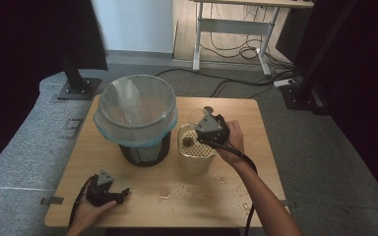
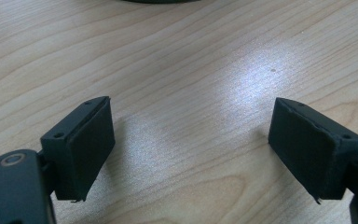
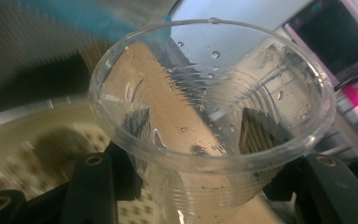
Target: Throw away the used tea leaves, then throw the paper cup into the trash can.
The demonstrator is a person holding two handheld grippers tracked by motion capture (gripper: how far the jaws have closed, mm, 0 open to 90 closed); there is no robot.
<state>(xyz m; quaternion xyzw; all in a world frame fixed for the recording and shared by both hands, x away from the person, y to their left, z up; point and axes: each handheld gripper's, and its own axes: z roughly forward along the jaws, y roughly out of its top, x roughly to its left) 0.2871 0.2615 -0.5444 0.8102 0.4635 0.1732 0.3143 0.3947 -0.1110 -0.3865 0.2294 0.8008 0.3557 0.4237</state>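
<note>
Cup, clear plastic (image 3: 209, 121), clamped in my right hand-held gripper (image 1: 207, 129), tipped over the cream strainer container (image 1: 195, 156) so dregs drain through. Left hand-held gripper (image 1: 104, 189) rests on the tabletop (image 1: 226, 191), jaws apart, nothing between. Dark lump on the strainer hard to identify; lined bin (image 1: 137, 118) just beside.

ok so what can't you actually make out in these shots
- Dark lump in the beige strainer pot, high view: too small to identify.
- Clear cup, right gripper view: it blurs what lies behind it.
- Bin inside, high view: hidden by the cloudy liner.
</note>
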